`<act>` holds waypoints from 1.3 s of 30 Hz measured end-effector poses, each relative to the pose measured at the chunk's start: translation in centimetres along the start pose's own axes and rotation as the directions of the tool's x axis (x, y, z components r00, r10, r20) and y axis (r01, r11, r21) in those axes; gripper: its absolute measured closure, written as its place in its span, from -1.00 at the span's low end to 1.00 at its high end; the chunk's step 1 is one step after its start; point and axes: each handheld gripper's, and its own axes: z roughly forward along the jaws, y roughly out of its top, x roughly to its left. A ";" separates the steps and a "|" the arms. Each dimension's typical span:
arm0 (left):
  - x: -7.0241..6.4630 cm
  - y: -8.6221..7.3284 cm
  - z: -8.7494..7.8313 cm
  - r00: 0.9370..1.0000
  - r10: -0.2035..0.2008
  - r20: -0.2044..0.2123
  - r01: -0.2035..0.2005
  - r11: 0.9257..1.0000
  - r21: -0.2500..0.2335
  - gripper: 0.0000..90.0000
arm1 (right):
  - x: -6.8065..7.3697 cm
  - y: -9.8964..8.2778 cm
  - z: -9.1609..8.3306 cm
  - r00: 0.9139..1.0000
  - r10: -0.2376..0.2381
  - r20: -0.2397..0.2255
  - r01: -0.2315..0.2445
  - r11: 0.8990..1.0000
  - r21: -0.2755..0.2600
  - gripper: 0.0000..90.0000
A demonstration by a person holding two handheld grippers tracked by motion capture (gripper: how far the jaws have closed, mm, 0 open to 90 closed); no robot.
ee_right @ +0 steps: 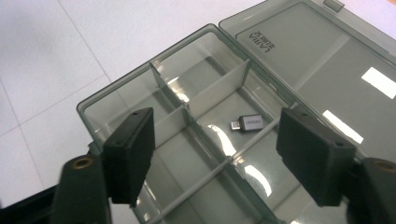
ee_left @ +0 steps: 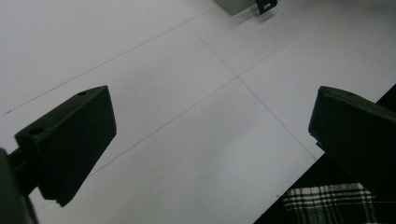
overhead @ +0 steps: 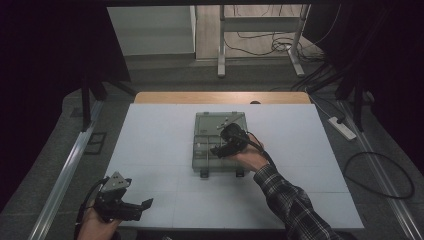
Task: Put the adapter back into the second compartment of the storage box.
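Right tongs (overhead: 218,149) hovering over the open compartment box (overhead: 200,150), jaws spread apart and clutching nothing. Small silver adapter (ee_right: 246,123) lying flat on the floor of one compartment, free of both jaws, seen through the gap between them in the right gripper view. Lying a little beyond and below the jaw tips, nearer the right-hand jaw than the left, close to a grey divider (ee_right: 219,91). Lid (ee_right: 322,60) thrown fully back and resting flat on the tabletop (overhead: 150,135), hinged along the far edge of the box, which leaves every compartment reachable from above (probably why the hand comes in steeply from the near side). Other compartments in sight apparently empty.

Judging by the spread jaws and the adapter alone in its cell, likely a drop just made into that compartment, or a pick not yet started; not possible to say which from this alone.

Left tongs (overhead: 131,206) parked at the near left corner of the tabletop, well apart from the box, jaws wide and holding nothing, bare white surface between them in the left gripper view. Held low and out of the way, seemingly to leave the working area to the other hand. Checked sleeve (overhead: 292,200) reaching across from the near right.
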 end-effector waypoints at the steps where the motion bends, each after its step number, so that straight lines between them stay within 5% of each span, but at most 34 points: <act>1: 0.0 0.0 0.0 1.000 0.001 0.000 -0.001 1.000 0.000 -0.98 | 0.1 -0.1 -0.1 1.000 -0.001 -0.002 0.001 1.000 -0.001 -0.44; 14: 0.0 0.0 -0.1 1.000 -0.001 0.002 0.001 1.000 -0.006 -0.99 | 0.4 -1.6 -2.3 1.000 0.000 -0.024 -0.001 1.000 -0.012 -0.65; 20: 0.0 0.0 -0.1 1.000 0.000 0.002 0.000 1.000 -0.006 -0.99 | 0.3 -2.4 -3.4 0.998 0.040 -0.048 -0.041 0.999 -0.021 -0.72; 39: 0.0 0.0 -0.1 1.000 -0.001 -0.001 0.001 1.000 -0.006 -0.99 | 1.3 -5.2 -6.2 0.999 0.016 -0.041 -0.017 1.000 -0.013 -1.00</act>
